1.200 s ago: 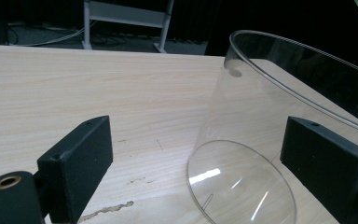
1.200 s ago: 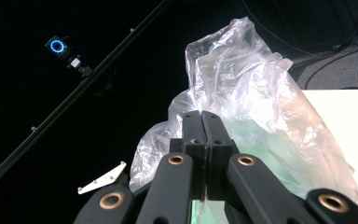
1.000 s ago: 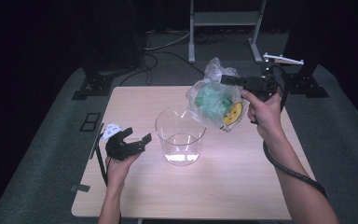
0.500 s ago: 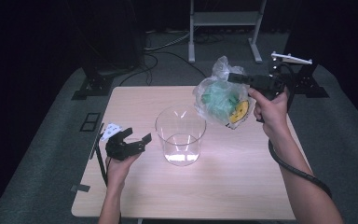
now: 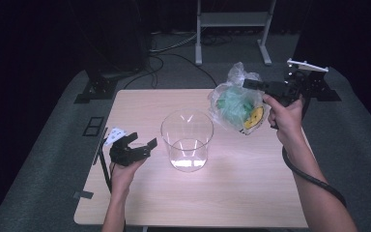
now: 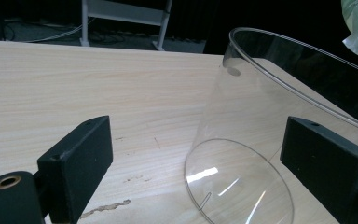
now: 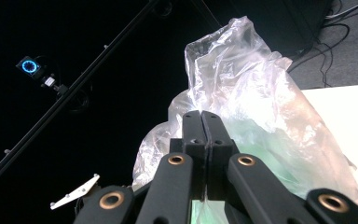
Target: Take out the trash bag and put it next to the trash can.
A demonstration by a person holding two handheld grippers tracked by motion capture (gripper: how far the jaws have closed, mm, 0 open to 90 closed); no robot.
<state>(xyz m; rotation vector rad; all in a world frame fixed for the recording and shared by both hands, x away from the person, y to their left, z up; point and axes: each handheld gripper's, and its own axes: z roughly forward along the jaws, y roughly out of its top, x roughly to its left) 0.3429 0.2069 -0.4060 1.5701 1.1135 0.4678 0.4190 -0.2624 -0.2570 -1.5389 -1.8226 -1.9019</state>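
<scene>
A clear plastic bag (image 5: 236, 104) with green contents and a yellow label hangs in the air at the right of the table, held near its top by my right gripper (image 5: 251, 84), which is shut on it. In the right gripper view the closed jaws pinch the bag's (image 7: 256, 112) film. A clear cylindrical container (image 5: 187, 140) stands upright mid-table. My left gripper (image 5: 142, 142) rests open on the table just left of it. From the left gripper view the container (image 6: 261, 140) fills the space between and beyond the spread jaws.
The light wooden table (image 5: 232, 193) has bare room in front and at the right. A metal stand (image 5: 232, 19) and cables lie on the dark floor behind. A black stand base (image 5: 99, 89) sits off the table's far left corner.
My right gripper has lifted the bag and carried it slightly right and away from the container. The left gripper has stayed put.
</scene>
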